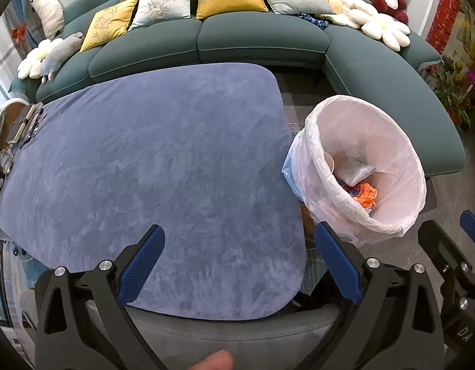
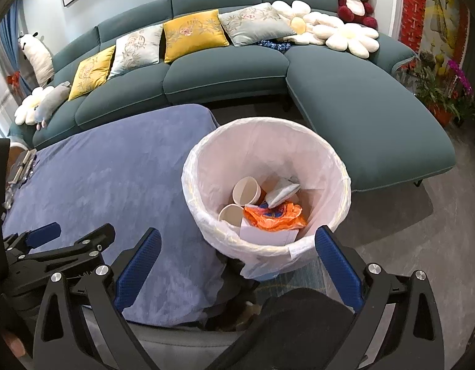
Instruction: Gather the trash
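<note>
A bin lined with a white bag (image 2: 268, 154) stands on the floor just off the table's right end. In it lie two paper cups (image 2: 245, 189), an orange wrapper (image 2: 274, 215), a silver pouch (image 2: 280, 192) and a white box (image 2: 262, 234). My right gripper (image 2: 237, 237) hovers over the bin's near rim, jaws wide open and holding nothing. My left gripper (image 1: 240, 240) is open and bare above the blue tablecloth (image 1: 160, 154), left of the bin (image 1: 391, 141). Its fingers (image 2: 41, 234) also show at the left of the right wrist view.
A teal sofa (image 1: 262, 37) with cushions and plush toys curves behind the table and to the bin's right. Small items (image 1: 24, 123) sit at the table's left edge. Potted plants (image 2: 437, 89) stand at the far right. Grey floor (image 2: 422, 246) lies beside the bin.
</note>
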`<state>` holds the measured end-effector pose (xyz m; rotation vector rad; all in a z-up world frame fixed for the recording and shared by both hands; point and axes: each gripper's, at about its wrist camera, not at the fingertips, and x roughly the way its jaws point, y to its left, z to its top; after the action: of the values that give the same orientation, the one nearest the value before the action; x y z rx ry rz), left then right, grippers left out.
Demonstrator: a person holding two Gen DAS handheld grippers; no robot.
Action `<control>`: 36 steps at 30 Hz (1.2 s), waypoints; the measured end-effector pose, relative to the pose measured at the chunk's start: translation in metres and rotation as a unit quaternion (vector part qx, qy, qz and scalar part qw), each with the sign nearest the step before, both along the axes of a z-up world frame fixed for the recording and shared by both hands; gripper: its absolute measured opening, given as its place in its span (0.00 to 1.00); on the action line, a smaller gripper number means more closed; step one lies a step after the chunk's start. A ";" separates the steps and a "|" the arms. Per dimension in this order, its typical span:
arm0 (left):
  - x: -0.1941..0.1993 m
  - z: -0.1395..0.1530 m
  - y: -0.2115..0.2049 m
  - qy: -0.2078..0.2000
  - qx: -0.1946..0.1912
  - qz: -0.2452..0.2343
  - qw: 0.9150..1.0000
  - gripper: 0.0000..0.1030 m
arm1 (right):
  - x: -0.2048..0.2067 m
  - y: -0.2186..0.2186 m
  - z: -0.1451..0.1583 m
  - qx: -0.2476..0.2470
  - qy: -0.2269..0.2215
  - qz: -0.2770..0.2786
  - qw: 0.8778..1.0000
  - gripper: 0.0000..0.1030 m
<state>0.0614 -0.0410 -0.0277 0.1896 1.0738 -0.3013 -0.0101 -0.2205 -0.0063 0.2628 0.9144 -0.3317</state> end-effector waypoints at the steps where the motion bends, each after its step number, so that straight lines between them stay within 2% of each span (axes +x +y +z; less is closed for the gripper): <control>1: 0.000 0.000 -0.001 -0.001 0.001 -0.001 1.000 0.91 | -0.001 0.000 -0.001 0.000 -0.001 -0.001 1.000 0.93; 36: -0.017 -0.005 -0.004 -0.022 0.008 0.003 1.000 0.91 | -0.013 -0.003 -0.012 -0.020 0.007 0.005 1.000 0.93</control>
<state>0.0443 -0.0446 -0.0329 0.2067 1.0332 -0.2821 -0.0231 -0.2234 -0.0179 0.2189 0.9213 -0.3435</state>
